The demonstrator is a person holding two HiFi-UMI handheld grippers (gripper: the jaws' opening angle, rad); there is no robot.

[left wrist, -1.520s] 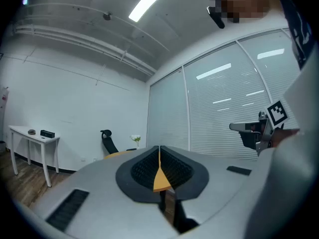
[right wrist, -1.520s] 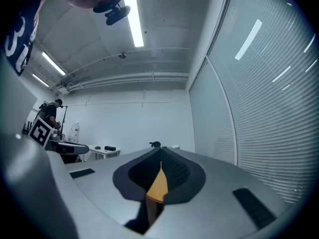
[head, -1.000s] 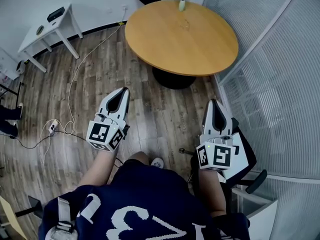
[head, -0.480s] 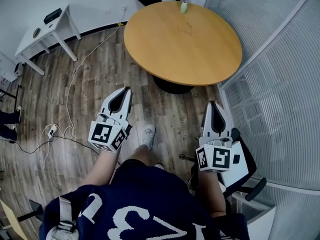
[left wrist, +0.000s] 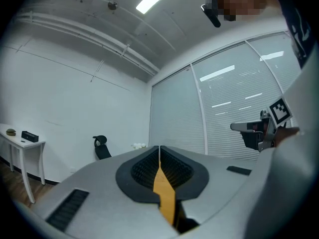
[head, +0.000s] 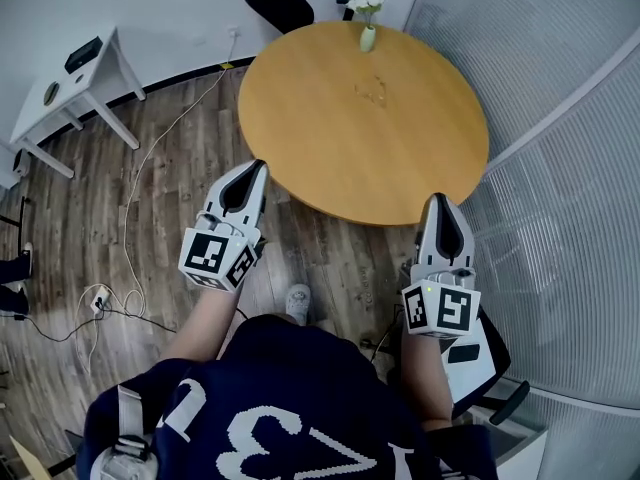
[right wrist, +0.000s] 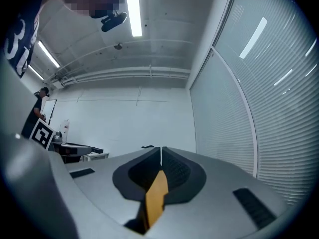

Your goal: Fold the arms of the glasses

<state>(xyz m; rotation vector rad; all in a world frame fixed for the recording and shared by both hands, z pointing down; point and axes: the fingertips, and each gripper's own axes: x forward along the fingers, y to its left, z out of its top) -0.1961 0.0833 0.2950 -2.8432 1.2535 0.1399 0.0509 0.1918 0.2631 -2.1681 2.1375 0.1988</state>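
Glasses (head: 372, 90) on table (head: 320, 128); L hand-held gripper (head: 256, 168) & R hand-held gripper (head: 437, 200) closed, empty

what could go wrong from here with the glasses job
The glasses lie faint and see-through near the middle of the table, easy to misjudge or shove. The vase stands beyond them at the far edge; a long reach might tip it. The left gripper and right gripper are both shut and could push rather than grasp.
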